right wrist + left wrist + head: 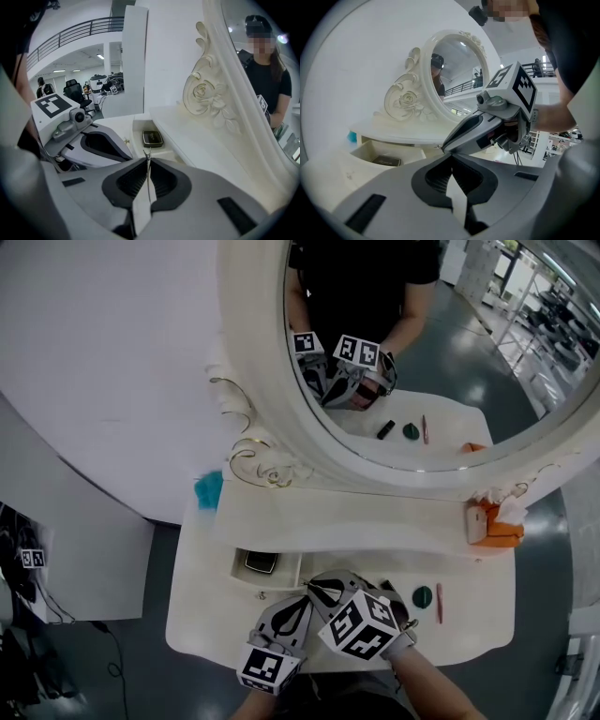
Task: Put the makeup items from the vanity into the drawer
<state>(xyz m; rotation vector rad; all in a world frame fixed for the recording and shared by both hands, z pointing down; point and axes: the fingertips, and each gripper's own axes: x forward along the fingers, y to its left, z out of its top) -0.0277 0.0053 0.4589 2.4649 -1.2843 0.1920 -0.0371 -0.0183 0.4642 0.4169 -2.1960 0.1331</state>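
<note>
The job looks partly done. The drawer (292,570) stands pulled open at the front left of the vanity (211,620), and a dark flat compact (261,562) lies inside it, so one item at least counts as put away. Out on the tabletop to the right, well apart from the drawer, lie a small round green piece (422,596) and, just beside it, a slim pink stick (439,603) (a pencil or liner, as far as can be told) — both are left to move. The mirror (267,390) also reflects a short dark item (385,429) next to the green one; on the table itself that spot is hidden behind the grippers, so I cannot confirm it directly. The left gripper (451,156) has its jaws closed tip to tip with nothing between them. The right gripper (147,159) is likewise pinched together and carries nothing that can be seen. Both hang close together over the front edge of the vanity, just right of the open drawer, neither one touching an item. My reading is that they are between trips — the next step would be to fetch from the group at the right, and the drawer has plenty of room beside the compact.
</note>
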